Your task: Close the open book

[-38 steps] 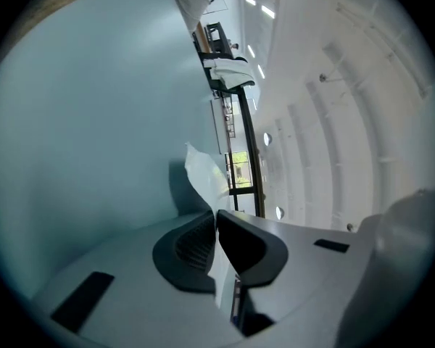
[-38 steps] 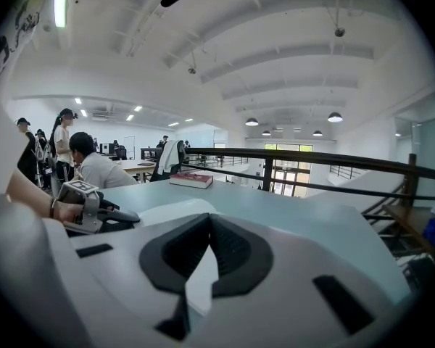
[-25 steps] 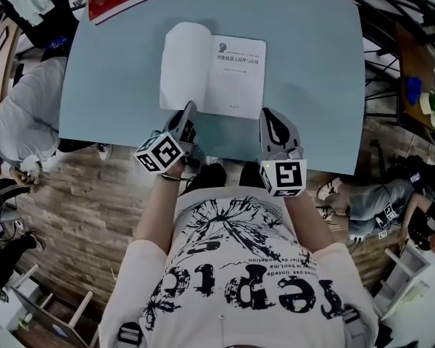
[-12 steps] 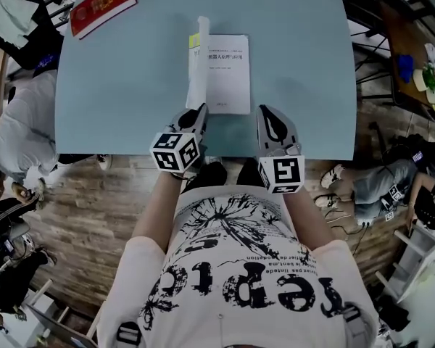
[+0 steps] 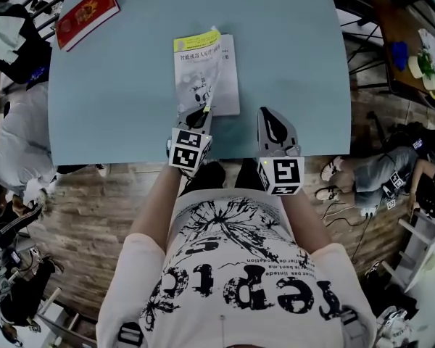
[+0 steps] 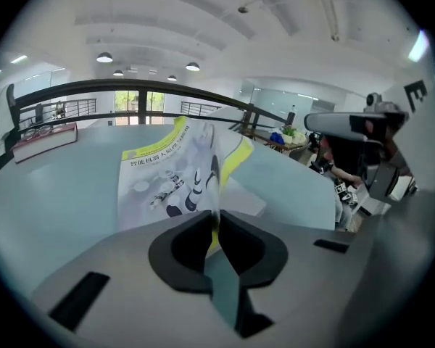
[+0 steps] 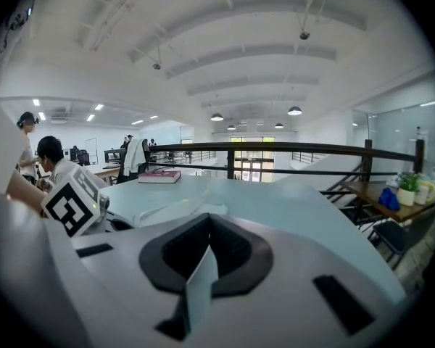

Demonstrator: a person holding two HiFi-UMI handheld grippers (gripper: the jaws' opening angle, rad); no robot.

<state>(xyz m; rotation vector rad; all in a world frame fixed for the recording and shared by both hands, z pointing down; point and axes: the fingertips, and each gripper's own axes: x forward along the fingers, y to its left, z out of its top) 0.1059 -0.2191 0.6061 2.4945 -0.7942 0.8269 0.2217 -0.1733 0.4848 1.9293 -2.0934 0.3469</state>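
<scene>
The left gripper (image 5: pixel 201 114) pinches the yellow-and-white glossy cover (image 5: pixel 196 75), tilted over the white paper book (image 5: pixel 229 78) lying lengthwise ahead of its fingers. The right gripper (image 5: pixel 274 120) is closed and empty, just beside it.

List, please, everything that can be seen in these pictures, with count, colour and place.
table: one, light blue, centre of the head view.
white and yellow book: one, on the table before the person, cover raised and tilted over the pages.
red book: one, closed, far left corner of the table.
potted plants: at least two, green, on a brown desk at far right.
bystanders: several, on both sides of the table.
floor: brown wood.
left gripper: one, grey, shut on the book's cover.
right gripper: one, grey, shut, empty, right of the book.
</scene>
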